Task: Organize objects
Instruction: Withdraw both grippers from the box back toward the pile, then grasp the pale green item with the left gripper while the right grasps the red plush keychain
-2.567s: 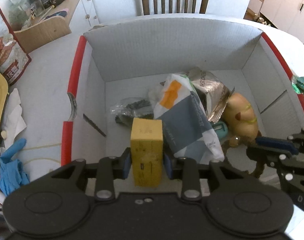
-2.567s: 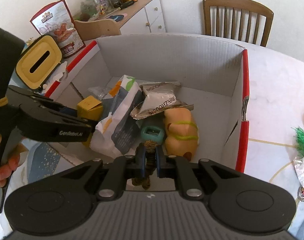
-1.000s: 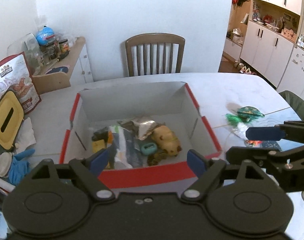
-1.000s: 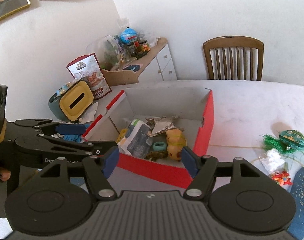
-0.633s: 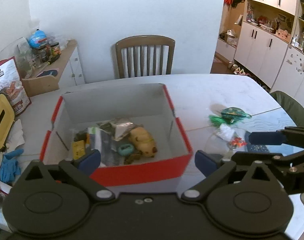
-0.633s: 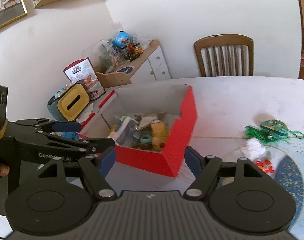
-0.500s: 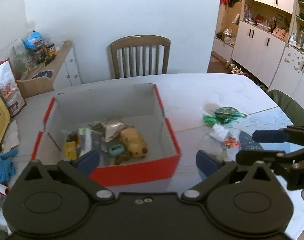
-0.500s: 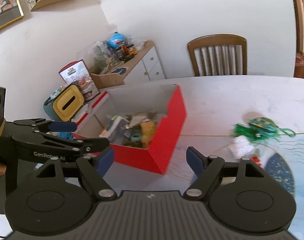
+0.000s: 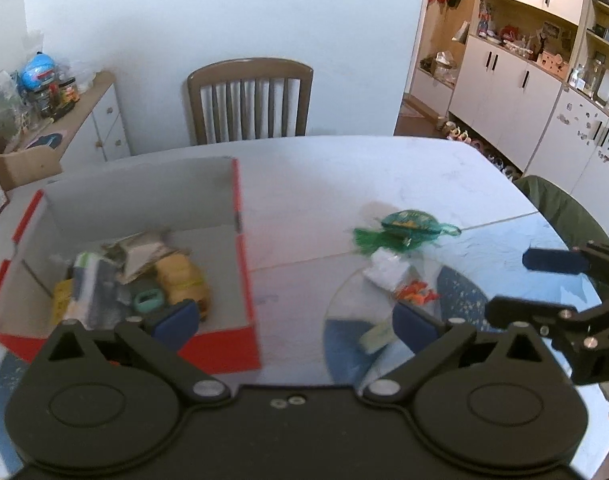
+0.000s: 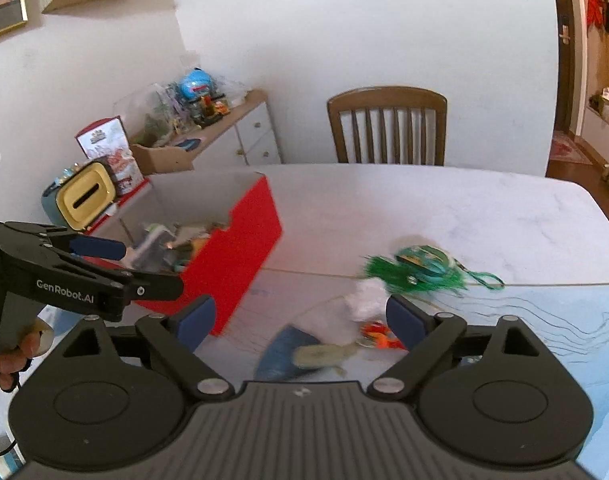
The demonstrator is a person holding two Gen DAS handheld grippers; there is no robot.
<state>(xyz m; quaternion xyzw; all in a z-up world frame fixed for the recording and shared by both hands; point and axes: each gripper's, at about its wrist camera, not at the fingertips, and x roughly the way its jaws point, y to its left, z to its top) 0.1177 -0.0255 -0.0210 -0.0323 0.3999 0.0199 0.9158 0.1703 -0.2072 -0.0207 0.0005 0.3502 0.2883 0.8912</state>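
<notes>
Left-wrist view: the table is seen with the red box at the left, already filled, and loose items to its right: a green tassel, a white wad and an orange bit. The left gripper is spread wide and empty, the items lying just ahead of its right finger. The right gripper is seen opening, nothing between its jaws, with the orange bit beside its right pad.

Bare table lies open beyond the loose items; the red box walls off the left, a chair the far edge.
</notes>
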